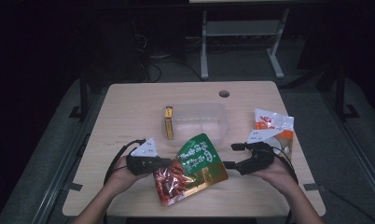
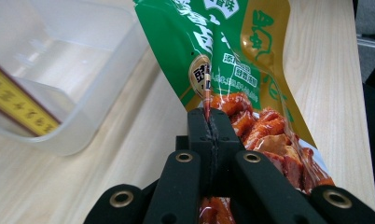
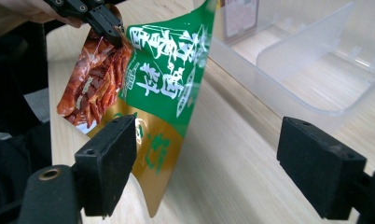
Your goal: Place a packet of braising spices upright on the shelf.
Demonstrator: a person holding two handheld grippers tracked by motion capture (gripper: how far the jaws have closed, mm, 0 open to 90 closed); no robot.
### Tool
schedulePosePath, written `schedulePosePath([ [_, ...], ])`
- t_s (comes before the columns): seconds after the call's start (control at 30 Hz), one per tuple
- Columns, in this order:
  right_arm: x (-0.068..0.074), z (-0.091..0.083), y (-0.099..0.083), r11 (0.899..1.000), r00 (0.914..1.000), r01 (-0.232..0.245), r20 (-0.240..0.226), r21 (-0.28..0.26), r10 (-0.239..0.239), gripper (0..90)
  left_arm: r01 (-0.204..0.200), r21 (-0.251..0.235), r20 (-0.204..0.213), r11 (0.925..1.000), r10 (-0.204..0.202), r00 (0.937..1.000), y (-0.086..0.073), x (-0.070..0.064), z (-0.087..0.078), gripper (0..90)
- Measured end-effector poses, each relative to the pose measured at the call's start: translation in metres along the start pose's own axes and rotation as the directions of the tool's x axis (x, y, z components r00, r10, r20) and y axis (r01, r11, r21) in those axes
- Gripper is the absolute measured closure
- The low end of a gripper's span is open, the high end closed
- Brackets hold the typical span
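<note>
From the high view, my left gripper [image 1: 163,163] is clamped on the near-left edge of the green snack pouch [image 1: 195,165], which sits just in front of the clear plastic tub [image 1: 197,122], tilted up off the wooden table [image 1: 129,107]. My right gripper [image 1: 230,155] waits just right of the pouch with its jaws spread, holding nothing. A yellow box [image 1: 169,122] stands inside the tub's left end, and a white-and-orange packet [image 1: 273,126] lies to the tub's right. Beyond the table the room is dark, with a grey desk frame [image 1: 241,32] on the floor.

In the left gripper view, my jaws are pressed together on the pouch's seam [image 2: 207,100]; I judge the hold thin, so I should lift slowly and keep the pouch upright toward the tub [image 2: 69,70].

In the right gripper view, my open jaws flank the pouch's gold lower corner [image 3: 153,154], the tub [image 3: 288,70] behind it. I'd pinch that edge before carrying.
</note>
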State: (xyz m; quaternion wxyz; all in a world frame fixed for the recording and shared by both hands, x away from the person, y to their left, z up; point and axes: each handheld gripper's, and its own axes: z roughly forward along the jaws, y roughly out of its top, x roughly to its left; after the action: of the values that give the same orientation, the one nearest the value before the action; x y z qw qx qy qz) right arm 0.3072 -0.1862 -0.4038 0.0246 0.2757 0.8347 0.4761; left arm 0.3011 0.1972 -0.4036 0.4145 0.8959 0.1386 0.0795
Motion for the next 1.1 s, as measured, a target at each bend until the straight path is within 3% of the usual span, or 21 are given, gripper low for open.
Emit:
schedulePosePath([
  [0.33, -0.005, 0.013, 0.029, 1.0, 0.9972, 0.019, -0.073, -0.018, -0.02, 30.8, -0.041, -0.03, -0.035, 0.9987, 0.04, 0.9986, 0.002, 0.001, -0.015, 90.0],
  [0.57, -0.005, 0.035, 0.048, 0.999, 0.9851, 0.047, -0.166, -0.001, -0.047, 37.5, -0.049, -0.056, -0.047, 0.9972, 0.046, 0.9978, 0.004, 0.0, -0.022, 90.0],
  [0.8, -0.008, 0.055, 0.052, 0.997, 0.9761, 0.067, -0.209, 0.038, -0.058, 53.1, -0.071, -0.085, -0.075, 0.9938, 0.065, 0.9951, 0.006, -0.001, -0.032, 90.0],
  [0.9, -0.01, 0.06, 0.052, 0.997, 0.9736, 0.068, -0.221, 0.037, -0.058, 61.2, -0.072, -0.104, -0.072, 0.9919, 0.065, 0.9953, 0.006, -0.001, -0.035, 89.9],
  [1.1, -0.011, 0.065, 0.052, 0.997, 0.9606, 0.069, -0.272, 0.029, -0.059, 75.2, -0.089, -0.117, -0.062, 0.9891, 0.082, 0.9947, 0.006, -0.002, -0.037, 89.9],
])
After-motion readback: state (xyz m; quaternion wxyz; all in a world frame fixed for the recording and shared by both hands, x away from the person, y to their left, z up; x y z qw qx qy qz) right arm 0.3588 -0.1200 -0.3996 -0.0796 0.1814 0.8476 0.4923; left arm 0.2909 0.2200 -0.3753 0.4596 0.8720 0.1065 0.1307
